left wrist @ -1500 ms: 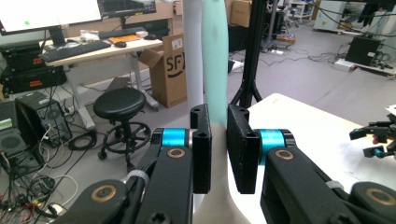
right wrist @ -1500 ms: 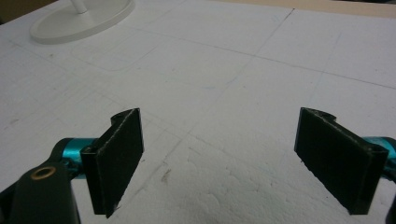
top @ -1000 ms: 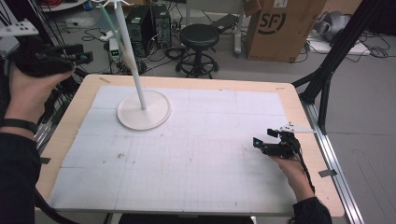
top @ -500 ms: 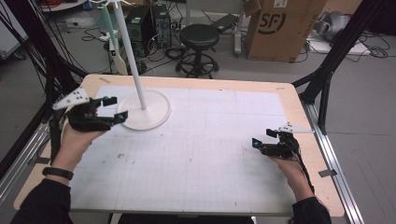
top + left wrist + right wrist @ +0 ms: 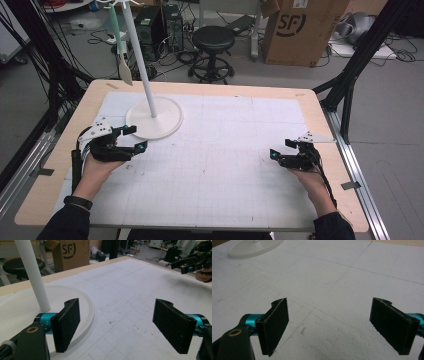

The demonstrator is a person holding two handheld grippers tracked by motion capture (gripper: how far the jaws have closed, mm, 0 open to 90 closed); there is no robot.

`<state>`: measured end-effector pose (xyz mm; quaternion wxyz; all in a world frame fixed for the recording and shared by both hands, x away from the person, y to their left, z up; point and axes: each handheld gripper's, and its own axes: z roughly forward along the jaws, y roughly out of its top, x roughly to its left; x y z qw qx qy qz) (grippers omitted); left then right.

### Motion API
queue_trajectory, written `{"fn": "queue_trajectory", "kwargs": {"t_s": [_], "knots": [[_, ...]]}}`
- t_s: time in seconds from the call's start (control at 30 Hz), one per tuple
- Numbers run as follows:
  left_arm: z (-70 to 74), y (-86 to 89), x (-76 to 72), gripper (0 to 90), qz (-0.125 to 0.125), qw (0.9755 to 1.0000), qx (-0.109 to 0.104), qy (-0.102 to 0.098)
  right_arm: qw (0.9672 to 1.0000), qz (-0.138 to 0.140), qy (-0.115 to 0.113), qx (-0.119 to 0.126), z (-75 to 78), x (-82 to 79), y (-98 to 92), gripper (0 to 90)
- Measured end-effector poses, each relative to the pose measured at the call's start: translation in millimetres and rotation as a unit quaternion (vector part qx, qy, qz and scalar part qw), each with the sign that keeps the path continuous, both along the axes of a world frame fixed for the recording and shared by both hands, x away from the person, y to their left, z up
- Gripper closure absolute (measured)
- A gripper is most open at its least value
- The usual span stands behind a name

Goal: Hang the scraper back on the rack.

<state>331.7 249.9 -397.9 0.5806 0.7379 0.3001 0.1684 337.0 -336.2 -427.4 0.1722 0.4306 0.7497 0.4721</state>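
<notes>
A white stand with a round base (image 5: 154, 118) and a tall pole (image 5: 140, 55) stands at the back left of the gridded white mat (image 5: 225, 150). A pale spatula (image 5: 125, 72) hangs beside the pole. My left gripper (image 5: 136, 137) rests low over the mat just in front of the base, open; its jaws have just been opening and nothing lies between them. The left gripper view shows its pads (image 5: 66, 325) wide apart, the base (image 5: 82, 302) at their left. My right gripper (image 5: 281, 148) sits open and empty near the mat's right edge, its pads (image 5: 274, 325) wide over bare mat.
The wooden table rim (image 5: 330, 130) runs around the mat. Behind the table stand a black stool (image 5: 214, 40), a cardboard box (image 5: 295, 30) and a computer tower (image 5: 155, 22). Black frame legs (image 5: 350, 85) rise at the right, cables hang at the left.
My left hand came down from high off the table's left corner to the mat beside the stand's base, its jaws wider now. The right hand has kept still.
</notes>
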Motion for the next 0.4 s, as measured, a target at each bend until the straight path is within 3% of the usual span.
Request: {"fn": "queue_trajectory", "kwargs": {"t_s": [0.07,0.4], "knots": [[-1.2,-1.5,-0.3,22.6,-0.003,0.9999,0.013,0.003,1.0000,0.001,0.000,-0.001,-0.1,0.0,0.1,14.6],[-2.6,-5.5,-1.1,21.7,-0.003,0.9996,0.029,0.004,1.0000,0.003,0.000,-0.002,-0.7,0.5,0.0,14.6]]}}
